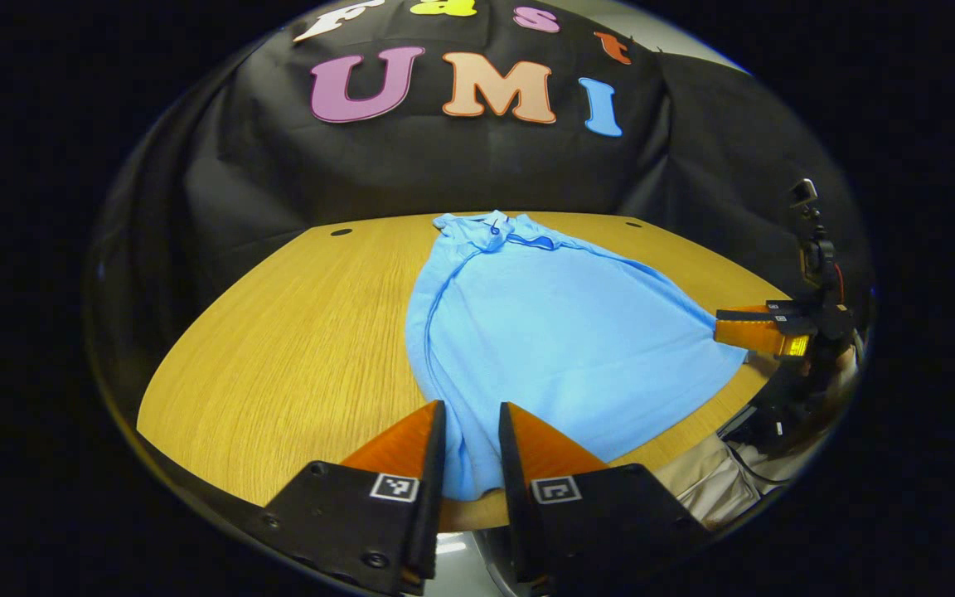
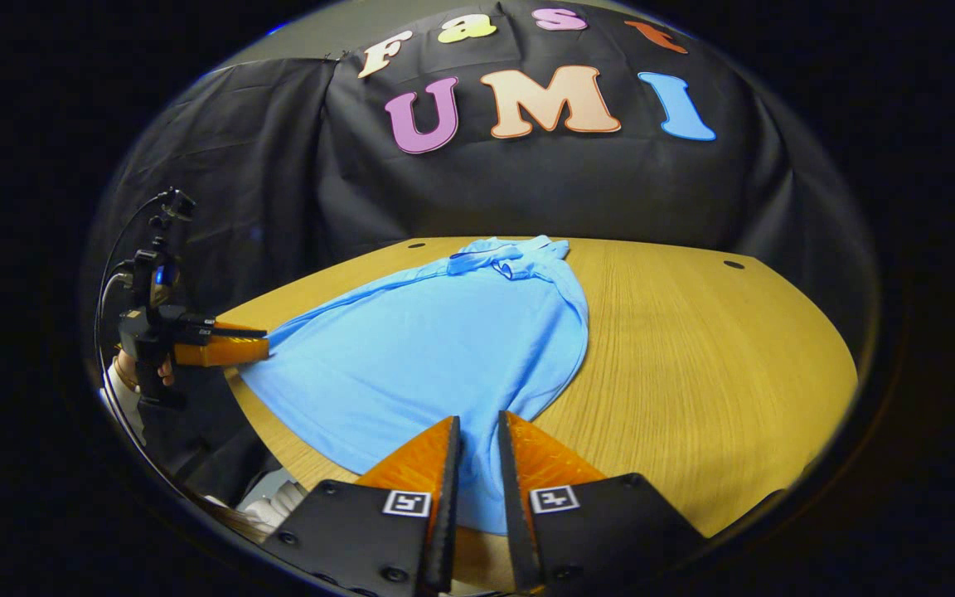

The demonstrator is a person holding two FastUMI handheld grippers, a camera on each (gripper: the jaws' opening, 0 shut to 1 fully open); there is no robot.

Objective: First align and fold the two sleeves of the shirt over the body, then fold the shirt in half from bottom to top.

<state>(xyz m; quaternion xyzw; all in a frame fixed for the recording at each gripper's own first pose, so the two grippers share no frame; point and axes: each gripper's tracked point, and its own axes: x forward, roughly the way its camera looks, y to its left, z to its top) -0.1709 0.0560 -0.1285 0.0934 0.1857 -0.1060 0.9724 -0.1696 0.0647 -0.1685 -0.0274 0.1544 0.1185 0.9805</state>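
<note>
- Shirt (image 1: 560, 332) lies flat on the surface (image 1: 295, 348), sleeves already folded in, collar far.
- My left gripper (image 1: 472, 431) and right gripper (image 2: 477, 444) each pinch a hem corner, jaws clenched on cloth.
- Risk: uneven lift skews the fold; thin grip slips, sleeves flop out.

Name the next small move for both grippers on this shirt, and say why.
Probably lift both bottom corners together and carry them toward the collar. The shirt lies narrow on the table, sleeves apparently folded in already. The left gripper and right gripper each have hem cloth between their fingers, so the bottom-to-top fold seems next.
</note>
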